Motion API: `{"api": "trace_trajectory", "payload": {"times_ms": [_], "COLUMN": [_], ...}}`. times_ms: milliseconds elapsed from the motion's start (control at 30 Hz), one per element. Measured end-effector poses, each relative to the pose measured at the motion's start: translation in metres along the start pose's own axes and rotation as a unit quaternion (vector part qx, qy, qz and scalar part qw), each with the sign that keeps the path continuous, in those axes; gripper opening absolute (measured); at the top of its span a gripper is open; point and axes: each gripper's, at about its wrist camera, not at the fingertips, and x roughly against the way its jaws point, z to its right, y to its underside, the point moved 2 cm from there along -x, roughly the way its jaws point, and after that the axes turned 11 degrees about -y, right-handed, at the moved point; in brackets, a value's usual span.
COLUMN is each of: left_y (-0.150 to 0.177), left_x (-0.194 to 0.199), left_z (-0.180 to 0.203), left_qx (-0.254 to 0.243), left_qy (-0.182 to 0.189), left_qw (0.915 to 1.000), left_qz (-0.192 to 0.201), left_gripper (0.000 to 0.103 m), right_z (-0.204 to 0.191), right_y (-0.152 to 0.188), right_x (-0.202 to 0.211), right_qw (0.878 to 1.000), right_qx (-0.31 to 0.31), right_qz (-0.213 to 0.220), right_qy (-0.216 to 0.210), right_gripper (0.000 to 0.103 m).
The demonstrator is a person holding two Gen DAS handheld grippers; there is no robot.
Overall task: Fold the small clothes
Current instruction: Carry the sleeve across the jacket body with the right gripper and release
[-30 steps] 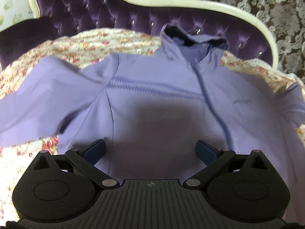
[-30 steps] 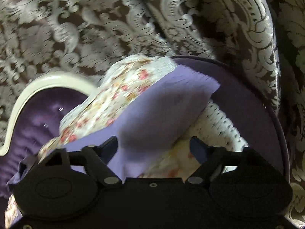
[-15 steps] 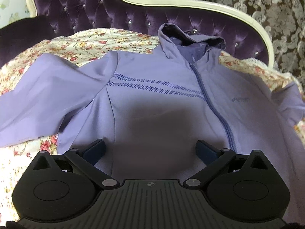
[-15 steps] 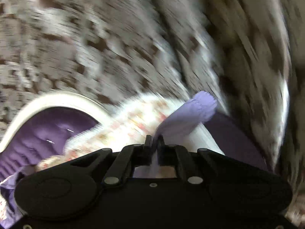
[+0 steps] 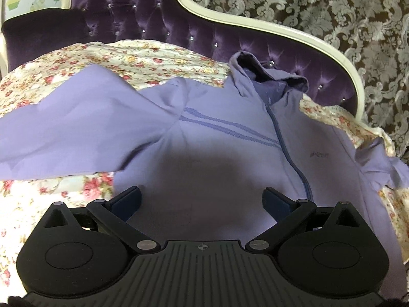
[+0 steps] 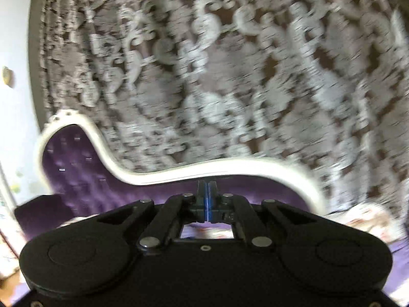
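With the left gripper [image 5: 202, 199] held wide over the lilac hoodie [image 5: 217, 148] and the right gripper [image 6: 207, 204] pressed closed, contents unseen, the sleeve [image 5: 378, 161] is best carried flat across the chest.

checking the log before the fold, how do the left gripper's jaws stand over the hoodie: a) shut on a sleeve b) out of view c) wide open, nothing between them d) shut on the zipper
C: the left gripper has its two fingers spread far apart above the purple hoodie, gripping nothing.
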Motion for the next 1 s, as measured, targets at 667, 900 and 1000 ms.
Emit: {"api": "trace_trajectory", "payload": {"times_ms": [667,900,1000], "left_y": [0.021,0.028,0.028], "left_x": [-0.026,-0.025,-0.027], "left_z": [0.018,0.015,0.017], "left_qx": [-0.051,-0.042,-0.045], "left_qy": [-0.068,-0.065,-0.067], "left_qw": [0.9963,0.9969,0.9967], "left_qz": [-0.012,0.006,0.004], "left_gripper": [0.103,0.103,0.103], "right_z": [0.139,0.216,0.242], "right_y": [0.130,0.161,0.178], "right_x": [0.064,0.069,0.073], "right_qw": [0.977,0.959,0.949], "right_qx": [0.005,-0.154,-0.207], "right_qz": [-0.030,-0.064,-0.057], "right_qy": [0.213,0.229,0.231], "right_gripper": [0.102,0.102,0.102]}}
